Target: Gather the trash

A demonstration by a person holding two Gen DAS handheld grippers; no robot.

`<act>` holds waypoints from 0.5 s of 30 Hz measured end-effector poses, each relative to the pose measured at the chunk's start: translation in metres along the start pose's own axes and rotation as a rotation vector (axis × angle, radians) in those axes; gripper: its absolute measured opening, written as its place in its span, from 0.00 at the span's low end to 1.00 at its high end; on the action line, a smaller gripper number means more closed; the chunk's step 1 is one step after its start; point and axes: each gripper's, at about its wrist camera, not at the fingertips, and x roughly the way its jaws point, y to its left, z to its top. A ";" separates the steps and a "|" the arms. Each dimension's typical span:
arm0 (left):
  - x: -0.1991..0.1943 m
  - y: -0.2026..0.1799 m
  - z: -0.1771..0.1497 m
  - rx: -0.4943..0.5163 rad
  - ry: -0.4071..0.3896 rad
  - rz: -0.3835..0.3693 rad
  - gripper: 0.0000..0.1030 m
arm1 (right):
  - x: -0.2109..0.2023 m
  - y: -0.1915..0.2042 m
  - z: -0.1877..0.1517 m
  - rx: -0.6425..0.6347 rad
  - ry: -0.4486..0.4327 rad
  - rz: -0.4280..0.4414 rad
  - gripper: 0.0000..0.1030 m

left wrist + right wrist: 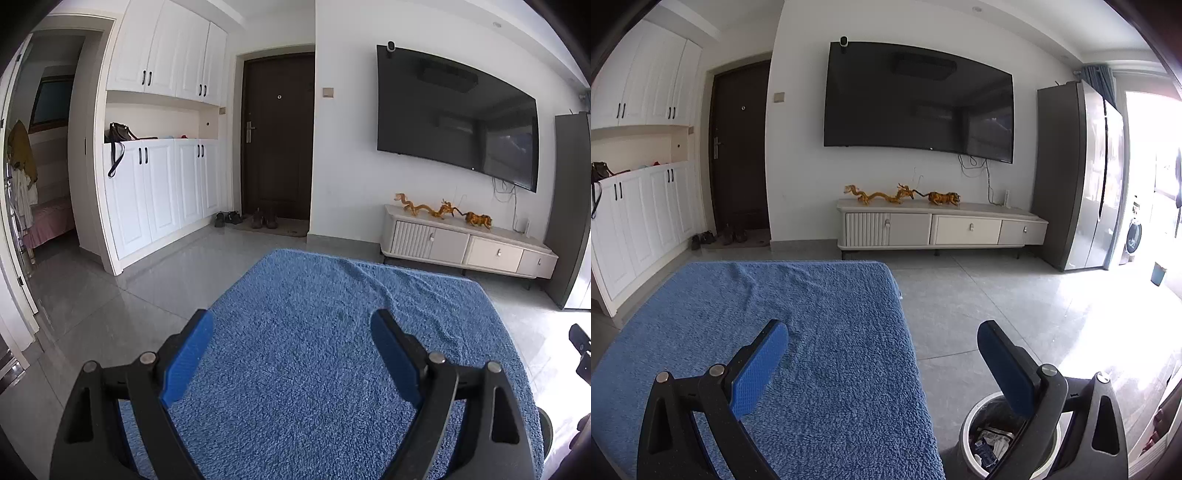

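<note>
A blue towel-covered table (314,369) fills the lower half of the left wrist view and shows in the right wrist view (812,332) at lower left. No loose trash shows on it. My left gripper (291,328) is open and empty above the table. My right gripper (882,339) is open and empty, straddling the table's right edge. A round trash bin (971,432) with a dark liner stands on the floor under the right finger; crumpled wrappers (990,443) lie inside it.
A white TV cabinet (942,225) with orange figurines stands at the far wall under a wall TV (919,99). A grey fridge (1078,173) is on the right, white cupboards (162,192) and a dark door (277,136) on the left. Shoes (243,218) lie by the door.
</note>
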 end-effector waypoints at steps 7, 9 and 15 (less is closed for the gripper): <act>0.009 -0.001 -0.001 0.006 0.011 0.006 0.84 | 0.008 -0.006 -0.002 -0.004 0.011 -0.028 1.00; 0.011 -0.002 0.000 0.009 0.015 0.004 0.84 | 0.008 -0.007 -0.003 -0.008 0.009 -0.039 1.00; 0.011 -0.007 0.001 0.024 0.012 -0.010 0.84 | 0.011 -0.009 -0.005 -0.021 0.021 -0.047 1.00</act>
